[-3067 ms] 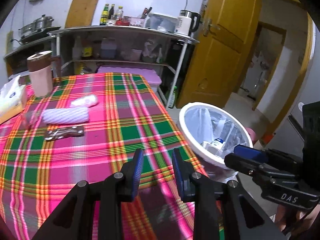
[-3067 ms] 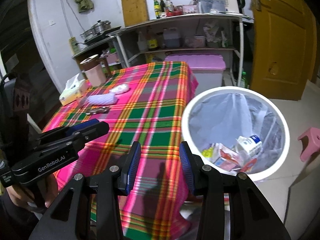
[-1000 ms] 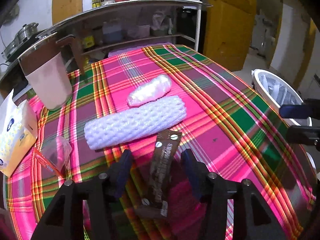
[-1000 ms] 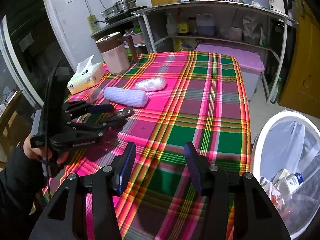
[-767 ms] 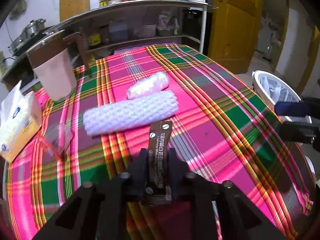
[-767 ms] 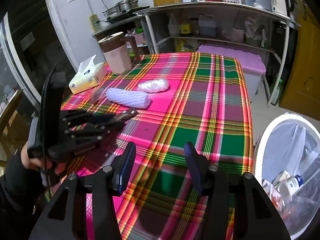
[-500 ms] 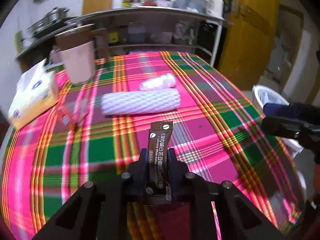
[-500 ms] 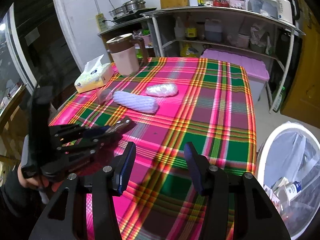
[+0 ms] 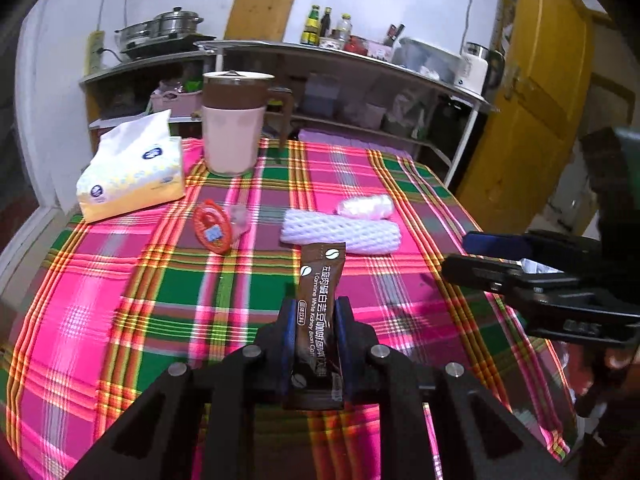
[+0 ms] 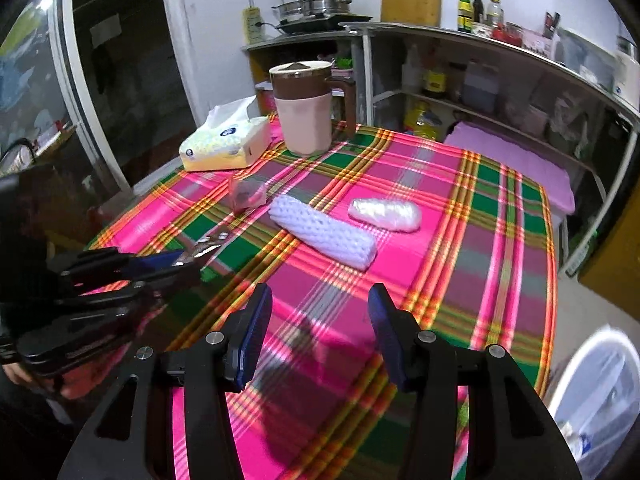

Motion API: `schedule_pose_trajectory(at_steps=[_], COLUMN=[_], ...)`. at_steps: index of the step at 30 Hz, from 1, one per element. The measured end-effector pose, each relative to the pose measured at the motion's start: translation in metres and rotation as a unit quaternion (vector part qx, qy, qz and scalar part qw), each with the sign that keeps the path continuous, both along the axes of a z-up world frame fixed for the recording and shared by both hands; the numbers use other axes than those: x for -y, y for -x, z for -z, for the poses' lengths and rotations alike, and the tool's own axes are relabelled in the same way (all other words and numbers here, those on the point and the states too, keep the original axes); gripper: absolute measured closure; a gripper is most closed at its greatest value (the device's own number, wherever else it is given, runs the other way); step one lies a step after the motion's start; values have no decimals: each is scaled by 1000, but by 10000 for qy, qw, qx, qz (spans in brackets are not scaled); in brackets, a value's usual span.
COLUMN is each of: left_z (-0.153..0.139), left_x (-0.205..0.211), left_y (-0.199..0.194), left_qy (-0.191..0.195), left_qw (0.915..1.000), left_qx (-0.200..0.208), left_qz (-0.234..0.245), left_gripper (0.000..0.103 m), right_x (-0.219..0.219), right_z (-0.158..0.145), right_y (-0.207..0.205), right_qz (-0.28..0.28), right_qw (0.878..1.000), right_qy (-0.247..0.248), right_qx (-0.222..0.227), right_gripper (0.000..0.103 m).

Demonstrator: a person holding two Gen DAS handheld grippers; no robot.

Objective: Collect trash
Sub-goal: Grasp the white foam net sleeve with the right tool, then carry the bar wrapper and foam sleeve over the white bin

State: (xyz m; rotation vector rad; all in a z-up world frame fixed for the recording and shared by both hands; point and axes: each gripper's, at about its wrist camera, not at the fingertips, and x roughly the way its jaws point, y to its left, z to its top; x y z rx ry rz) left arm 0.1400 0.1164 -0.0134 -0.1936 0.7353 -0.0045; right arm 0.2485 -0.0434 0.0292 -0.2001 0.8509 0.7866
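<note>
Plaid tablecloth (image 9: 168,288): one foam sleeve (image 9: 340,232); left claw (image 9: 316,332) clamps one coffee sachet (image 9: 320,300); right claw (image 10: 320,332) apart.

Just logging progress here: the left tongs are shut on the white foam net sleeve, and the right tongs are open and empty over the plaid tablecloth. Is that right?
Not quite. The left tongs are shut on the brown coffee sachet, not the white foam net sleeve, which lies on the plaid tablecloth; the left wrist view shows it. The right tongs are indeed open and empty over the cloth.
</note>
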Motion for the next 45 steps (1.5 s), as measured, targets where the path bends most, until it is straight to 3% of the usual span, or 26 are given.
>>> schedule_pose_trajectory(at_steps=[13, 21, 22, 23, 26, 36, 45], left_z=[10, 18, 18, 19, 19, 9, -3], left_x=[-17, -21, -21, -21, -19, -7, 33], left_y=[-9, -15, -15, -16, -17, -7, 10], left_qy=[238, 305, 308, 312, 306, 267, 295], left_qw=[9997, 9994, 9994, 9994, 9994, 9995, 9995], left_qx=[-21, -95, -102, -109, -123, -32, 55], left_qz=[-95, -110, -114, -116, -115, -136, 61], left_gripper=[83, 83, 83, 83, 83, 83, 83], right_x=[-28, -44, -44, -44, -43, -12, 37], right_z=[27, 46, 47, 47, 43, 21, 0], right_y=[-57, -78, -77, -75, -67, -32, 12], right_qz=[-206, -393, -410, -440, -446, 12, 559], right_qw=[9996, 9981, 9979, 9976, 9977, 9994, 9971], right_qy=[203, 204, 180, 133, 109, -107, -410], right_qx=[-24, -424, -470, -524, -492, -339, -327], right_gripper=[52, 55, 61, 75, 92, 93, 93])
